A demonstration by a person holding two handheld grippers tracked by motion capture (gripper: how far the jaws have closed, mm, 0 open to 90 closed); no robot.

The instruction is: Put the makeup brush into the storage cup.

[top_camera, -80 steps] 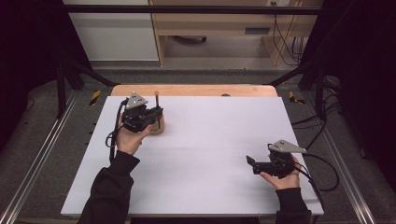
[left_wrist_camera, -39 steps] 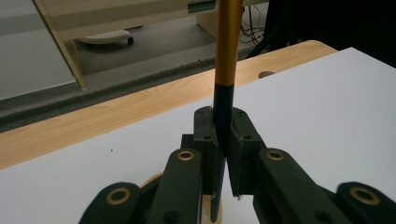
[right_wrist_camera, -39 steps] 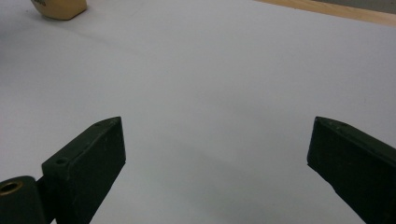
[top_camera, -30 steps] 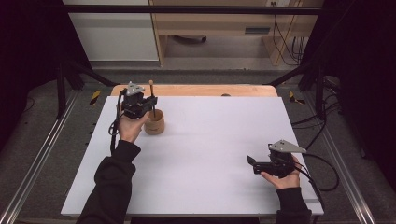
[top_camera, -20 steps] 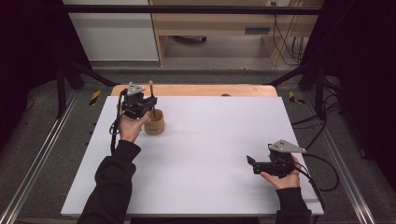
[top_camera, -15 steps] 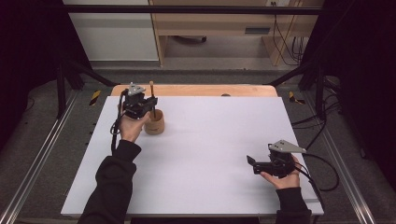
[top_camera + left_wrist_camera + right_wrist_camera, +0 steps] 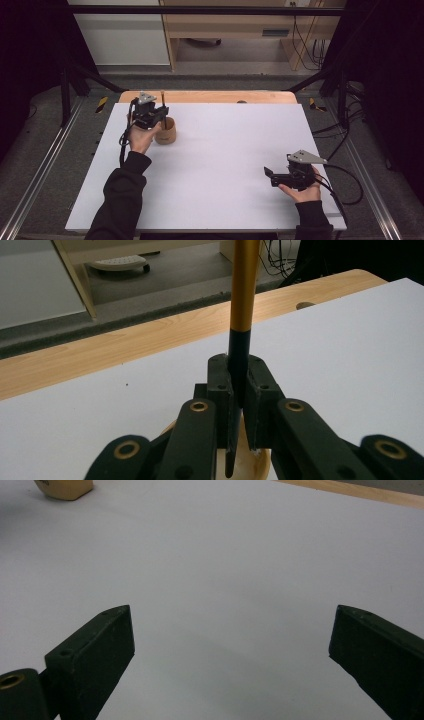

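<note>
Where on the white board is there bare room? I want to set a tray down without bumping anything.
The middle of the white board is bare, bordered by the wooden cup and the right gripper; so is the far right corner. It is crowded at the far left, where the left gripper holds a stick above the cup.

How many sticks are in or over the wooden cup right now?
1. A thin stick with a gold upper shaft and black lower end stands upright, clamped in the left gripper above the round wooden cup. Anything deeper inside the cup is hidden.

Even light from above makes the white surface (image 7: 225,165) bright; edges are dark, and near jaws blurred.
</note>
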